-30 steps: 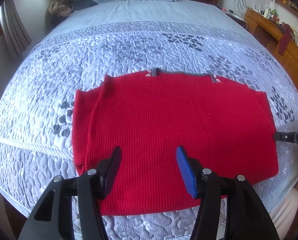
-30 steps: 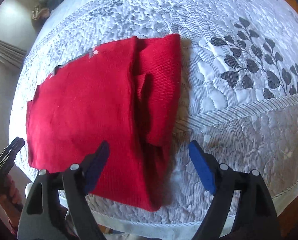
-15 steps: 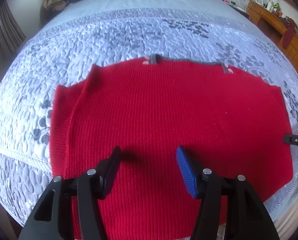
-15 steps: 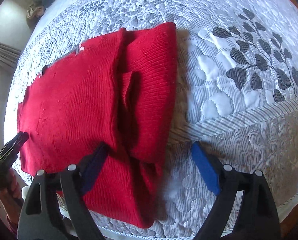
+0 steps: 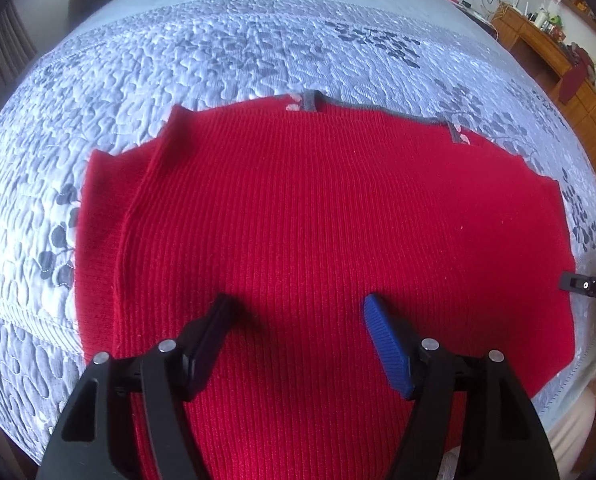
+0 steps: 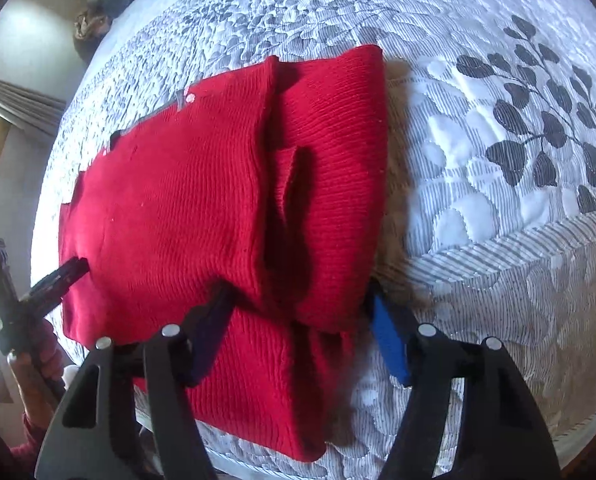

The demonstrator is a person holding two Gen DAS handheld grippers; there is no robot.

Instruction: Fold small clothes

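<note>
A red knit sweater (image 5: 318,220) lies flat on the bed, its grey-trimmed neckline at the far edge and both sleeves folded inward. My left gripper (image 5: 298,312) is open and hovers just above the sweater's lower middle. In the right wrist view the sweater (image 6: 186,200) shows its right side, with the folded sleeve (image 6: 330,160) lying on top. My right gripper (image 6: 302,300) is open, its jaws either side of the folded sleeve's lower end, low over the cloth. The left gripper (image 6: 58,276) shows at that view's left edge, over the sweater's hem.
The grey-white quilted bedspread (image 5: 238,56) with a leaf pattern (image 6: 538,128) covers the bed. A wooden desk with small items (image 5: 546,32) stands at the far right. Pillows and clothes lie at the bed's head. The bed's near edge runs just below the sweater.
Both grippers have moved forward and lower over the sweater. The right gripper's jaws now straddle the folded sleeve's end. Both have stayed open.
</note>
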